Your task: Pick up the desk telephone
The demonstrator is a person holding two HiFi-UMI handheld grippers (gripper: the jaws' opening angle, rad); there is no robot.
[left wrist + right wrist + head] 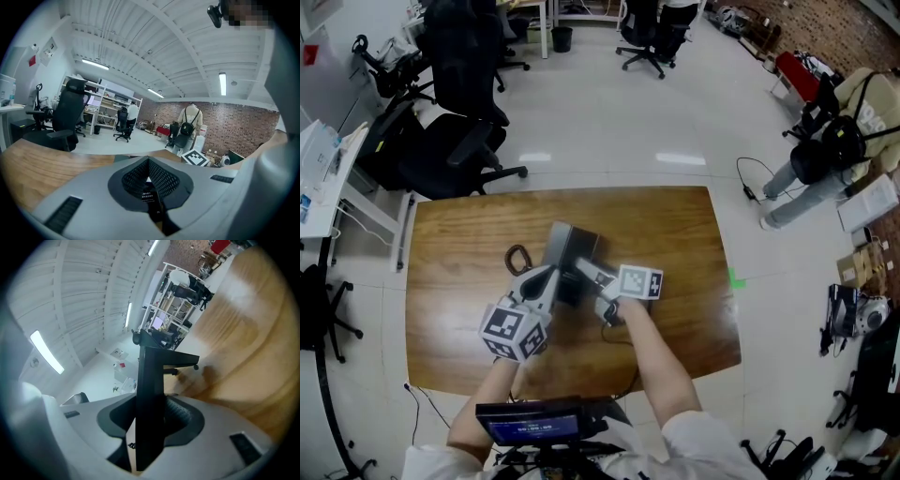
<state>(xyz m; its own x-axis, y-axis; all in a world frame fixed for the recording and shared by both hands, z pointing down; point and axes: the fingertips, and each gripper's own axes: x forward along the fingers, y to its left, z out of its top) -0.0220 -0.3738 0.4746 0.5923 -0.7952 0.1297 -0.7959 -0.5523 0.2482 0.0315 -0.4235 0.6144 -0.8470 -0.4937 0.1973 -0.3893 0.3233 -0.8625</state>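
Note:
The dark desk telephone point(569, 246) lies in the middle of the wooden table point(675, 234). My left gripper point(549, 283) reaches it from the near left. In the left gripper view that gripper point(149, 163) has its pads together on a thin black part with a white label point(150, 197). My right gripper point(587, 271) comes in from the near right. In the right gripper view a black flat panel of the telephone point(151, 376) stands upright between the jaws of the right gripper point(151, 414), with the pads against both its sides. Most of the telephone's body is hidden under the two grippers.
A dark loop of cord point(518, 258) lies on the table left of the telephone. Black office chairs point(455, 141) stand beyond the table's far left corner. A person with a backpack point(830, 155) is at the far right. A small screen point(534, 427) hangs at the near edge.

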